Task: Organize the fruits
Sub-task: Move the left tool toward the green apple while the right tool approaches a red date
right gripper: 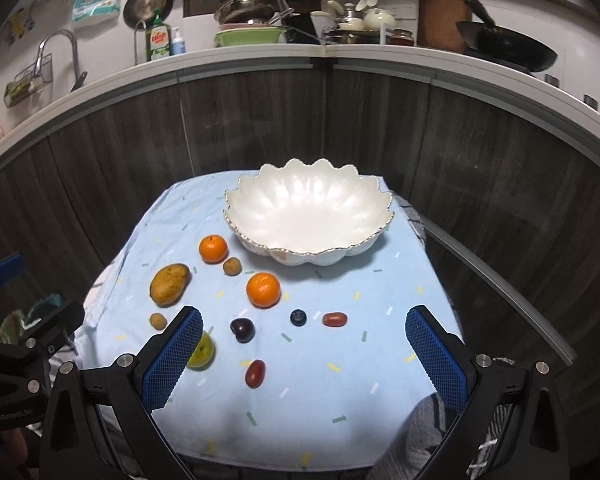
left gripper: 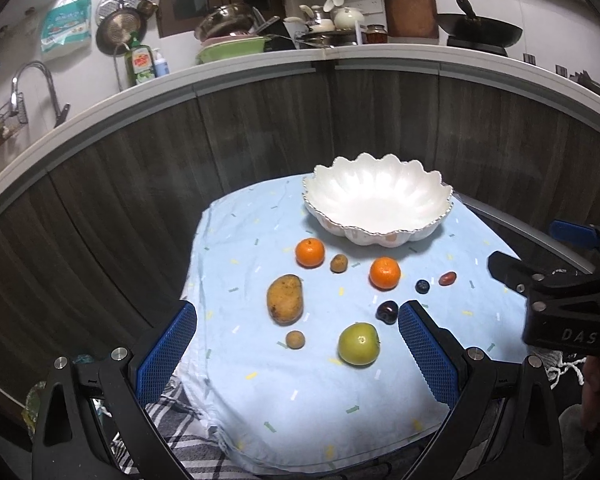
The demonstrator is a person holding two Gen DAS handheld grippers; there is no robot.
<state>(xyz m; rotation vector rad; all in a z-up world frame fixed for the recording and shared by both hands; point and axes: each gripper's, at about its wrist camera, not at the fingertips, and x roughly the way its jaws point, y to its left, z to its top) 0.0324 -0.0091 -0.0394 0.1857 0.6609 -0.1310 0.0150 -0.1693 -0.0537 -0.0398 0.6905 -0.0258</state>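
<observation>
An empty white scalloped bowl (left gripper: pixel 376 200) (right gripper: pixel 308 210) stands at the far side of a light blue cloth (left gripper: pixel 300 392) (right gripper: pixel 340 400). In front of it lie two oranges (left gripper: pixel 310 252) (left gripper: pixel 385 273), a mango (left gripper: pixel 285 299), a green apple (left gripper: pixel 358 343), two small brown fruits (left gripper: pixel 339 263) (left gripper: pixel 295 339), a dark plum (left gripper: pixel 387 311), a blueberry (left gripper: pixel 422 286) and a small red fruit (left gripper: pixel 447 278). A second red fruit (right gripper: pixel 255 373) shows in the right wrist view. My left gripper (left gripper: pixel 296 352) is open above the near fruits. My right gripper (right gripper: pixel 304 356) is open and empty.
A dark curved cabinet front (left gripper: pixel 140 184) rises behind the table. A kitchen counter (left gripper: pixel 260 60) above it carries dishes, a wok and bottles. A checked towel (left gripper: pixel 180 420) lies under the cloth's near edge. The right gripper's body (left gripper: pixel 560 304) shows at the right.
</observation>
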